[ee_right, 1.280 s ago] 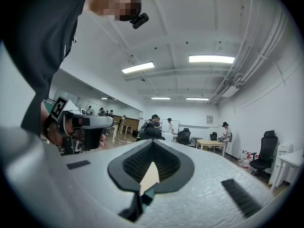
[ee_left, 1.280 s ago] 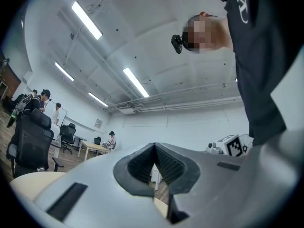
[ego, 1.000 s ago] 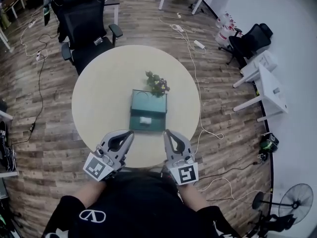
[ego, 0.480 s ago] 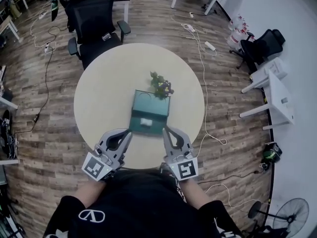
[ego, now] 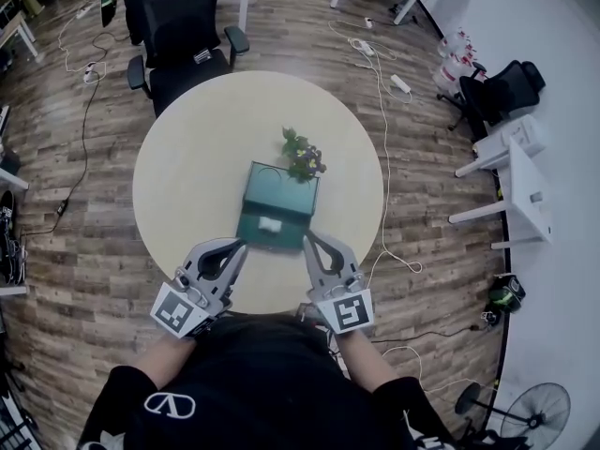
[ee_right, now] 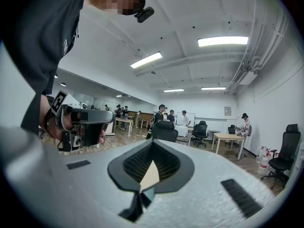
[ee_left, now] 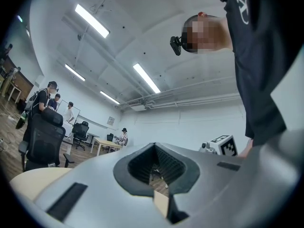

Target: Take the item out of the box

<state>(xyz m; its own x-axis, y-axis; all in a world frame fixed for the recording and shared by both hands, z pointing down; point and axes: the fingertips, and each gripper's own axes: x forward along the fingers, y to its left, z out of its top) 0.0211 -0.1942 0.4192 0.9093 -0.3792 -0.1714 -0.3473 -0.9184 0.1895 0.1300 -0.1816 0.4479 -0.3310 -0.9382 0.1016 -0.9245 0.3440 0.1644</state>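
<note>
At the near edge of the round table (ego: 187, 167), the left gripper (ego: 239, 246) and right gripper (ego: 308, 239), jaws closed on nothing, have crept up to the green box (ego: 281, 193), whose white item (ego: 271, 224) lies inside, not yet grasped.

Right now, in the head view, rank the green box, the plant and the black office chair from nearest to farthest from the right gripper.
1. Green box: just ahead of the right gripper, mid-table.
2. Plant: at the box's far edge.
3. Black office chair: beyond the table, far left.
</note>
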